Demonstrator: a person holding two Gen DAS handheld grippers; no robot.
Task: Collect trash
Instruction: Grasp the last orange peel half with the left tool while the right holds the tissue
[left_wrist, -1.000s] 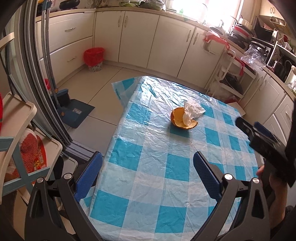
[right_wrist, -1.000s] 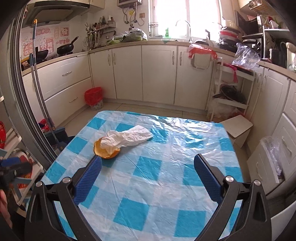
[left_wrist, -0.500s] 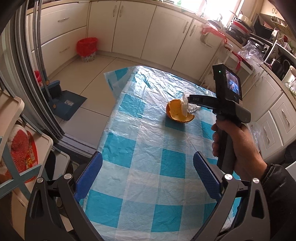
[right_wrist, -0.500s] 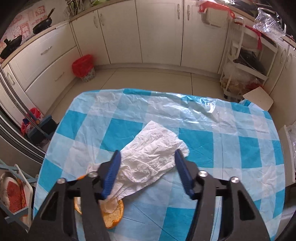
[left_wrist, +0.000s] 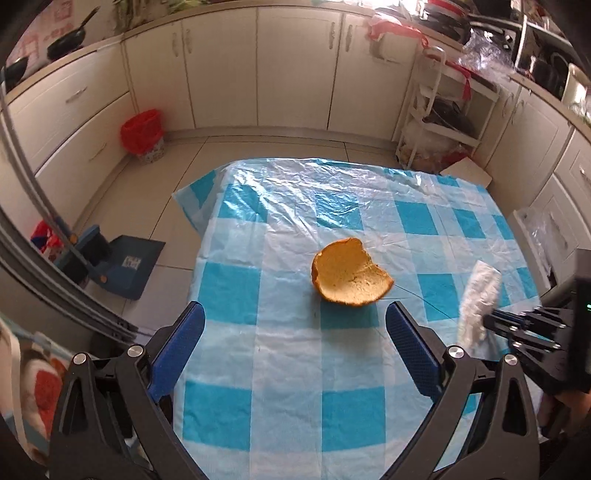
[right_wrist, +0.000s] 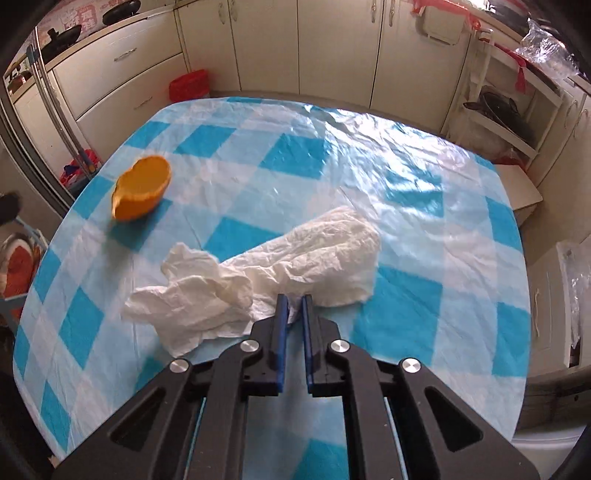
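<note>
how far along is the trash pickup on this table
Nothing looks binned yet. In hand: the right gripper has just closed its jaws on the crumpled tissue, now clear of the orange peel. Left: the peel sits untouched on the checked tablecloth, ahead of the open left gripper. The red bin stands across the floor.

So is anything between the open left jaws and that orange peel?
Nothing visible. The peel sits alone on the tablecloth, just ahead of the left gripper; the tissue hangs off to the side.

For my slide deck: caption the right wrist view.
Right gripper shut on a crumpled white tissue over the blue-checked tablecloth, orange peel resting apart at left.
</note>
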